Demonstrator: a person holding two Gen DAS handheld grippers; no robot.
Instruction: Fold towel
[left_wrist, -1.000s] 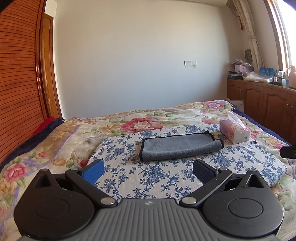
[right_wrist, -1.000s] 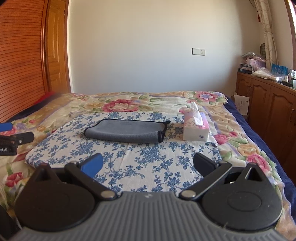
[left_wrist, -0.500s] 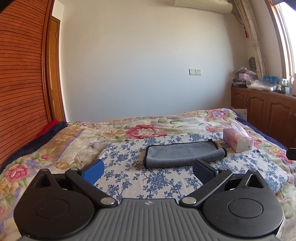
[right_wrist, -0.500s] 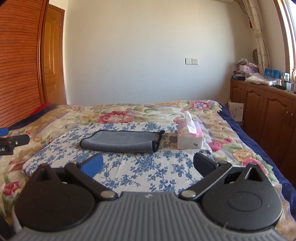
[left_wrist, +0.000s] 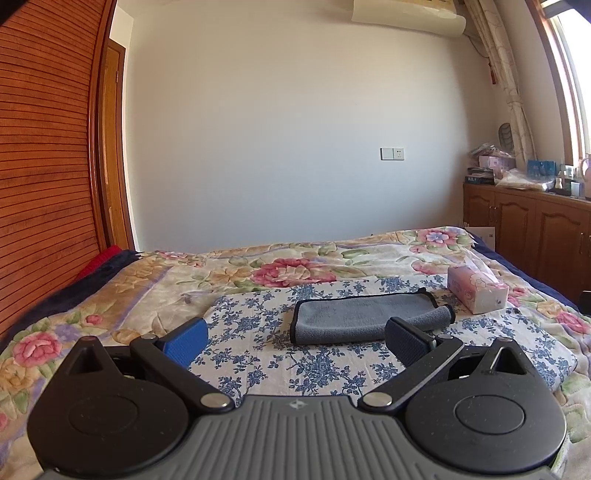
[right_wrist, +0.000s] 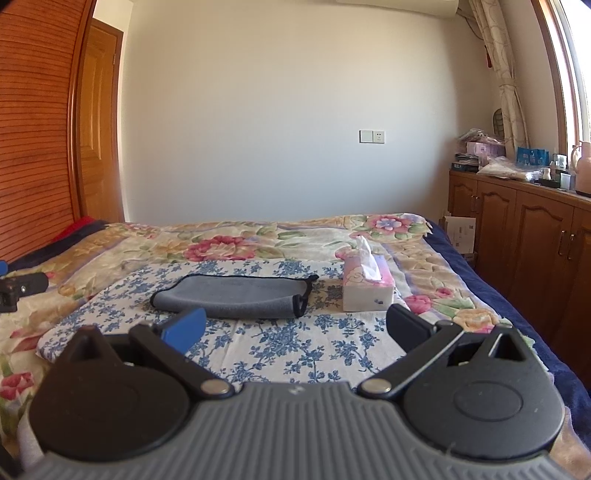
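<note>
Both tools gape, holding nothing: left tool (left_wrist: 293, 338), right tool (right_wrist: 295, 326). The grey towel (left_wrist: 364, 319) lies folded on the bed (left_wrist: 258, 365) ahead of both, untouched. A careless approach might nudge the tissue box (right_wrist: 365, 291) beside it.

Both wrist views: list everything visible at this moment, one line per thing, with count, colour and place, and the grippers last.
towel: one, grey with black edging, folded on the blue floral cloth.
blue floral cloth: one, white and blue, spread on the bed.
bed quilt: one, cream with pink flowers.
tissue box: one, pink and white, right of the towel.
cabinet: one, brown wood, along the right wall, clutter on top.
wall socket: one, white, far wall.
left gripper: open, empty.
right gripper: open, empty.
</note>
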